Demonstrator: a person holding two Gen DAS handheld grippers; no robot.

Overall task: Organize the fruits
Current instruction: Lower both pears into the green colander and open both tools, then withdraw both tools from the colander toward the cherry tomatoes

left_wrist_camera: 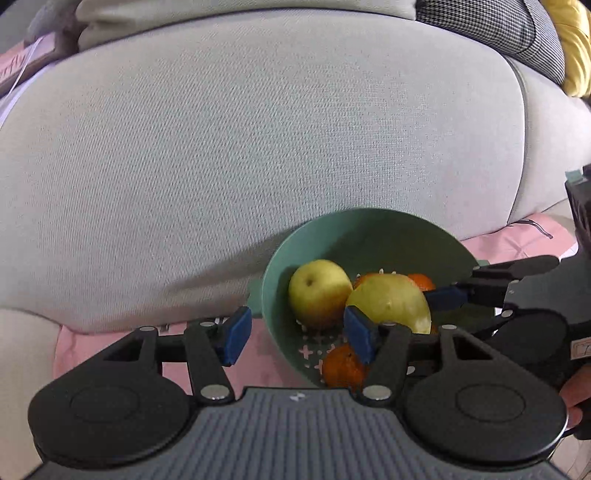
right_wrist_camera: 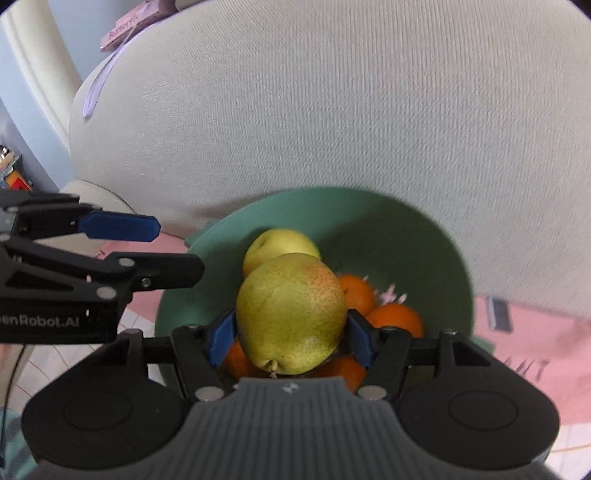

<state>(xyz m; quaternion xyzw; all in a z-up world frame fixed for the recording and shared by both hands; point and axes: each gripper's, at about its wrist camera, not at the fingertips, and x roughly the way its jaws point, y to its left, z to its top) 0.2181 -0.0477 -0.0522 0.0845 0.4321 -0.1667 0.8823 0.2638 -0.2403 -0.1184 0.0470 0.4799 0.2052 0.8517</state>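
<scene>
Lettering reading "enRobot.AI", its start cut off at the frame edge, shows in white on the black body of the left gripper (right_wrist_camera: 147, 245), seen in the right wrist view; a pink item (right_wrist_camera: 127, 27) atop the sofa back carries print too blurred to read. The right gripper (right_wrist_camera: 291, 334) clamps a pear (right_wrist_camera: 290, 314) between its blue pads (right_wrist_camera: 223, 338), just above the bowl (right_wrist_camera: 424, 236). The pear is yellow-green, finely speckled, with a reddish blush on top and its stem end toward the camera. The left gripper (left_wrist_camera: 297, 334) stands with jaws apart and nothing between them, over the bowl's near left rim. The bowl (left_wrist_camera: 369, 229) is teal, with cross-shaped holes in its floor, and contains a second, plain yellow pear (left_wrist_camera: 317, 291) and several oranges (left_wrist_camera: 341, 367). It rests on a pink quilted cloth (left_wrist_camera: 85, 343), just in front of a pale grey woven sofa cushion (left_wrist_camera: 258, 129). A houndstooth fabric (left_wrist_camera: 495, 29) and a yellow item (left_wrist_camera: 572, 48) lie at upper right.
</scene>
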